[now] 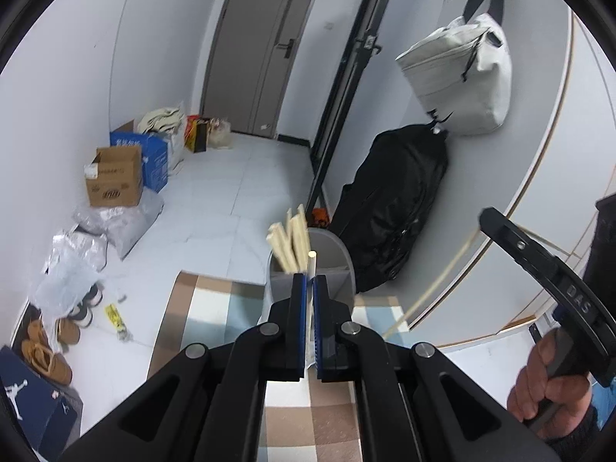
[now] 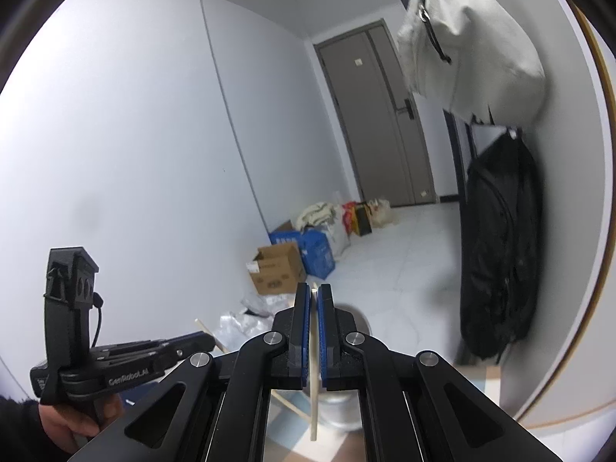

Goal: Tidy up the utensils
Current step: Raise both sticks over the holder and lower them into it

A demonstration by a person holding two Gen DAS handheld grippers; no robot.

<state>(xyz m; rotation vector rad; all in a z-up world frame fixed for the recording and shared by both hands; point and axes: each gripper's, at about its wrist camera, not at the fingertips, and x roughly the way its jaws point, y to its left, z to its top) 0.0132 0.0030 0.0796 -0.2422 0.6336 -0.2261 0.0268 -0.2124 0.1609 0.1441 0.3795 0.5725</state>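
Observation:
A grey utensil holder (image 1: 331,254) stands on a checked cloth (image 1: 215,308), with several pale chopsticks (image 1: 288,238) upright in its left compartment. My left gripper (image 1: 310,288) is shut on one white chopstick (image 1: 312,261) just over the holder. My right gripper (image 2: 313,300) is shut on a pale chopstick (image 2: 314,404) that hangs down between the fingers. The same stick shows in the left wrist view (image 1: 431,288), slanting from the right gripper's body (image 1: 546,269). The holder is blurred behind the right fingers (image 2: 358,319). The left gripper's body (image 2: 127,362) sits at lower left, its chopstick (image 2: 208,333) poking out.
A black bag (image 1: 392,208) leans on the right wall under a hanging white bag (image 1: 462,73). Cardboard boxes (image 1: 115,181), plastic bags (image 1: 69,269) and shoes (image 1: 46,354) line the left wall. A grey door (image 1: 261,46) is at the far end.

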